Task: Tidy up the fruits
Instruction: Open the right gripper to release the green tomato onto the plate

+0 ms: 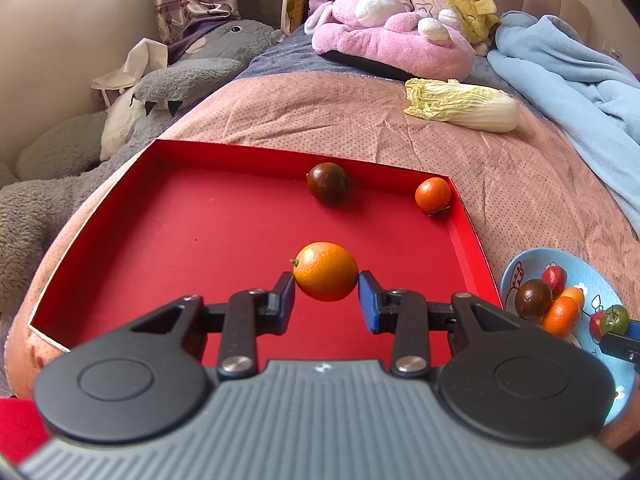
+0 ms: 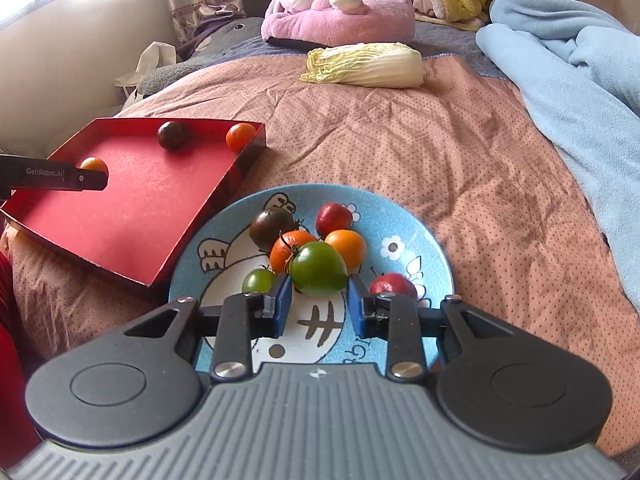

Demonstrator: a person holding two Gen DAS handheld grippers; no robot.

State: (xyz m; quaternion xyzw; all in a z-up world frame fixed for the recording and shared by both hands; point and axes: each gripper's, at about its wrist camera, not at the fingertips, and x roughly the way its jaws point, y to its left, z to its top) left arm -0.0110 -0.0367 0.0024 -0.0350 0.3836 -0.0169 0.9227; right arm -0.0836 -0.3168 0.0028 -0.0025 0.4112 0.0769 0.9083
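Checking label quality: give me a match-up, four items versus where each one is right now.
Items:
1. large orange fruit
2. large green tomato
3. dark tomato
4. napa cabbage

Places:
A. on the bedspread
B. in the right tongs, over the blue plate
C. resting in the red tray
D. in the left tongs

Pairs: 1-D, 2-B, 3-C, 4-A

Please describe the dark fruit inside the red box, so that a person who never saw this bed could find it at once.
On the pink dotted bedspread lies a shallow red cardboard box. Near its far wall rests a round, dark brown-purple tomato. The small orange fruit in the far right corner is its only loose neighbour; it alone is dark.
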